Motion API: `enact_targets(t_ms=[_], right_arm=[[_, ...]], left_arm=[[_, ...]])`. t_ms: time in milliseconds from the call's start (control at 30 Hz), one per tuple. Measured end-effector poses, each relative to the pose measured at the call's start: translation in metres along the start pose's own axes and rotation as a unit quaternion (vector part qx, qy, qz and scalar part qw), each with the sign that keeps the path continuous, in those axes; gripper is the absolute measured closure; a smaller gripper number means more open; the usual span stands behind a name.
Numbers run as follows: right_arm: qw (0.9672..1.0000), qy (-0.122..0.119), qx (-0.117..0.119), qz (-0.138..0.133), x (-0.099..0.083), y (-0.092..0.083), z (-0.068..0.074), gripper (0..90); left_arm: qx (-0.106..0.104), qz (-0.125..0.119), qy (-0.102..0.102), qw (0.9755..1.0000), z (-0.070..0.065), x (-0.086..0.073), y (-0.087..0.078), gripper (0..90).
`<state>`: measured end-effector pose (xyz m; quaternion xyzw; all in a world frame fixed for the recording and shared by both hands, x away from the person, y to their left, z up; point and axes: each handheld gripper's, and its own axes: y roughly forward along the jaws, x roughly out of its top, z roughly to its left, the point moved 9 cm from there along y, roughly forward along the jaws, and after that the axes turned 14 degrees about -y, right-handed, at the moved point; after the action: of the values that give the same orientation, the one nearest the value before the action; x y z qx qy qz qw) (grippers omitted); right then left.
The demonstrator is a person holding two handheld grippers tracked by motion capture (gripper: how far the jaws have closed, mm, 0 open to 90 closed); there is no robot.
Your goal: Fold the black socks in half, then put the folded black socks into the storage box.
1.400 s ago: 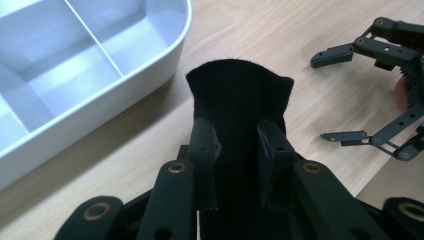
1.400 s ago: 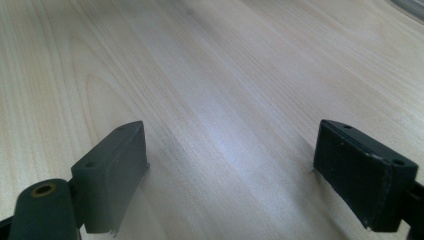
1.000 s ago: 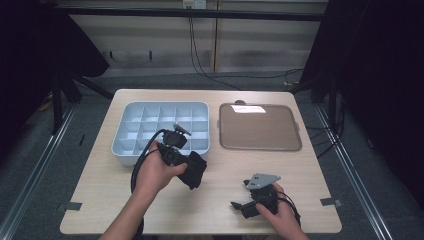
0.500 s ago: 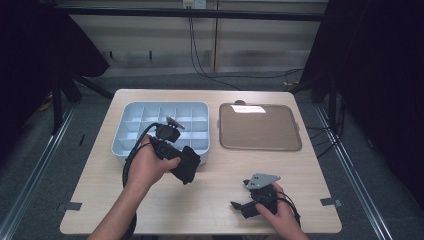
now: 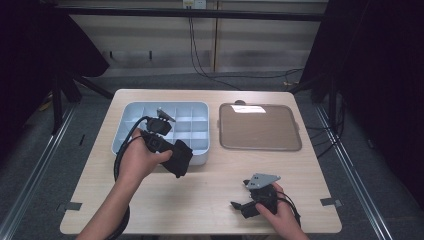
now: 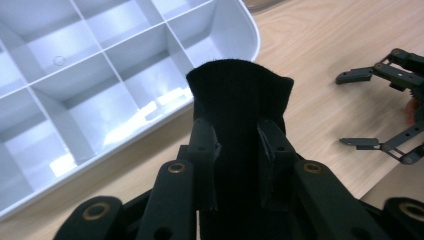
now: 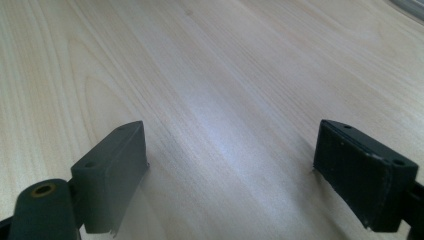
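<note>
Lengthwise, black cloth (image 6: 239,95) (clamped) along left tongs (image 6: 239,150).

The black cloth (image 6: 239,100) probably hides the tray (image 6: 235,35) rim.

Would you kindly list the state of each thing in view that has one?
Left gripper: shut on the black cloth, at the tray's near edge.
Right gripper: open, empty, low over the table.
Compartment tray: no contents visible.
Brown lid: flat on the table.
</note>
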<state>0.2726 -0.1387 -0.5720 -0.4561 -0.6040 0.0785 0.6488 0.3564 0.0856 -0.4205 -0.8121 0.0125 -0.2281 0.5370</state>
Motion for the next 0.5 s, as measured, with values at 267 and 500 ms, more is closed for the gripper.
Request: enact_targets(t_ms=[267,500], right_arm=[[1.0,-0.003,-0.002,-0.001,0.0,0.0,-0.001,13.2],[1.0,-0.001,0.0,0.0,0.0,0.0,0.0,13.2]], left_arm=[[-0.001,-0.009,-0.015,0.9998,0.012,0.009,-0.009,72.4],[0.0,-0.015,-0.019,0.9997,0.018,0.013,-0.012,72.3]])
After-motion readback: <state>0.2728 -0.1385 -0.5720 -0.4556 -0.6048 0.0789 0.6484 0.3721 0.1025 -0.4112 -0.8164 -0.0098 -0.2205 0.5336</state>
